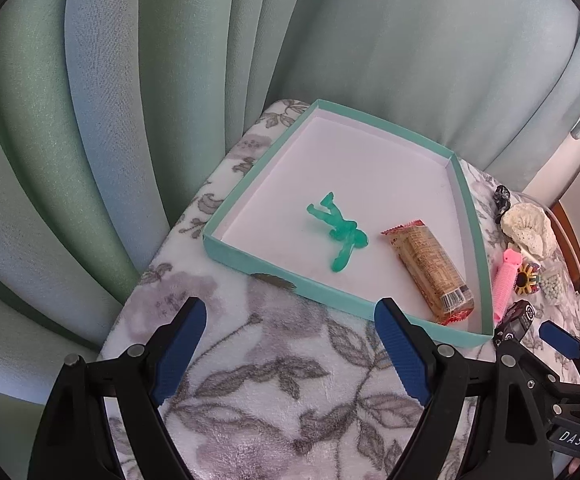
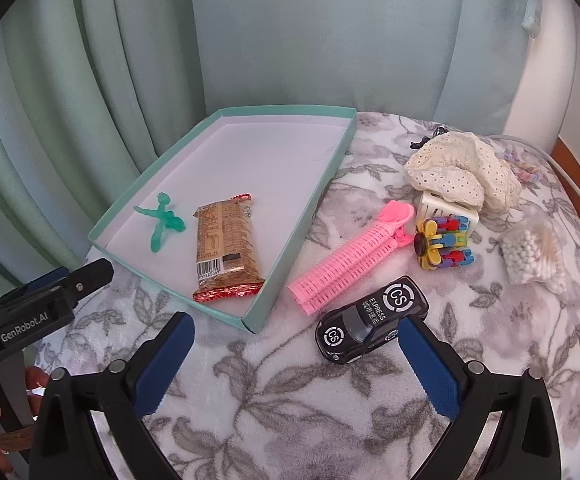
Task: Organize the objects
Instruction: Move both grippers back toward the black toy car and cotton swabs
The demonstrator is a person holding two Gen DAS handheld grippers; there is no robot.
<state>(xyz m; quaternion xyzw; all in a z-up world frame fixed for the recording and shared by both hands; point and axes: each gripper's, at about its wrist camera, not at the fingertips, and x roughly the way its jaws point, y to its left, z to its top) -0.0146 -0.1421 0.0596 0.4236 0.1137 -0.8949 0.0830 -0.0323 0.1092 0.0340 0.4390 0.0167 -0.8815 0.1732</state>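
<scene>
A shallow teal box [image 1: 249, 258] [image 2: 285, 268] with a white floor sits on a flowered blanket. Inside lie a green toy figure [image 1: 340, 230] [image 2: 163, 222] and a brown snack packet [image 1: 434, 270] [image 2: 225, 248]. My left gripper [image 1: 290, 312] hovers open just in front of the box's near wall, holding nothing. My right gripper [image 2: 298, 326] is open too, low over the blanket. A black toy car [image 2: 372, 320] [image 1: 518, 318] lies just inside its right finger. A pink hair roller [image 2: 354, 258] [image 1: 506, 284] lies right of the box.
Right of the box sit a multicoloured block toy [image 2: 444, 246], a cream lace cloth [image 2: 462, 174] over a white clip, and a bag of white beads [image 2: 532, 254]. Green curtains [image 2: 129, 80] hang behind. A wooden edge [image 2: 578, 184] shows at far right.
</scene>
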